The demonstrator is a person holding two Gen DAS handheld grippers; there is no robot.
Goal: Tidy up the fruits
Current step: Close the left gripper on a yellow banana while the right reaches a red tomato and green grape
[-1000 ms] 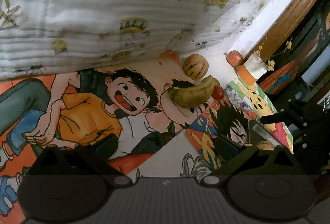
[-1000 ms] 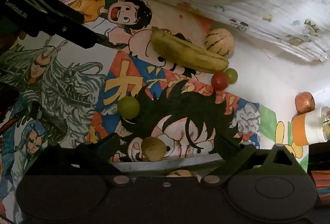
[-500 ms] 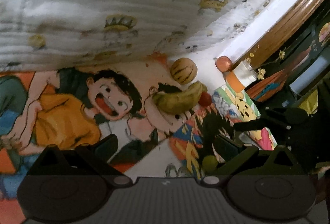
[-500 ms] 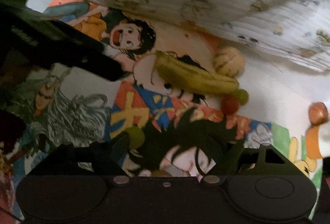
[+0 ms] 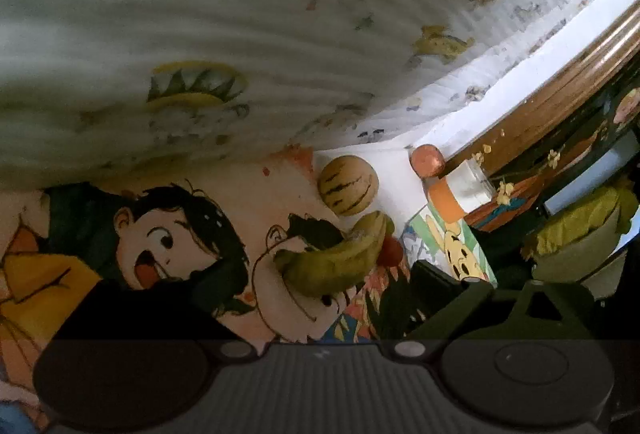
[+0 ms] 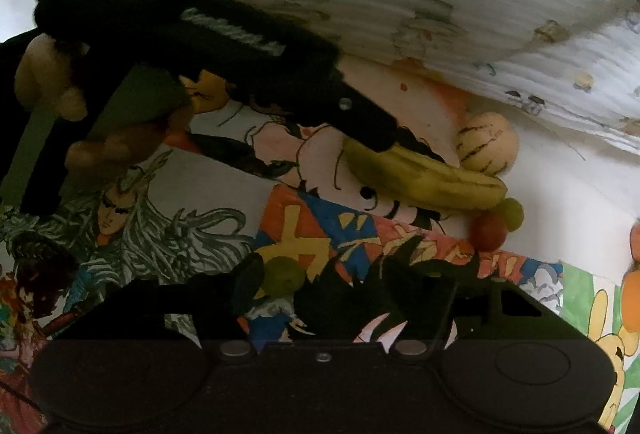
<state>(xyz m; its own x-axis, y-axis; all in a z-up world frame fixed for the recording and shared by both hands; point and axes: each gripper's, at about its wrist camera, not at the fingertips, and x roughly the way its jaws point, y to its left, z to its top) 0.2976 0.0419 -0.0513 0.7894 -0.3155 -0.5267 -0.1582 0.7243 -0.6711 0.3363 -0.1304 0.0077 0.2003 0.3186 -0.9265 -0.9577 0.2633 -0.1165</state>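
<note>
A yellow-green banana (image 5: pixel 336 262) lies on the cartoon-printed cloth (image 5: pixel 172 246), in the gap ahead of my left gripper (image 5: pixel 316 294). Its jaws are closing, and the pads stand clear of the banana. In the right wrist view one finger (image 6: pixel 352 110) of that gripper reaches the banana (image 6: pixel 424 178) at its near end. My right gripper (image 6: pixel 340 286) points down at a round green fruit (image 6: pixel 282 276) that sits between its jaws beside the left fingertip. These jaws are closing too, and the right fingertip is still apart from the fruit.
A striped melon (image 5: pixel 348 184), a red fruit (image 5: pixel 390 250) and a green grape (image 6: pixel 510 212) lie by the banana's far end. An orange fruit (image 5: pixel 428 160), an orange-and-white cup (image 5: pixel 456 190) and a bowl (image 5: pixel 576 254) stand at the right. A patterned blanket (image 5: pixel 280 54) rises behind.
The left gripper has come closer to the banana, which now looks bigger and sits between its fingers. The right gripper's fingers narrowed around the green fruit, and a brown fruit slid out of view beneath it.
</note>
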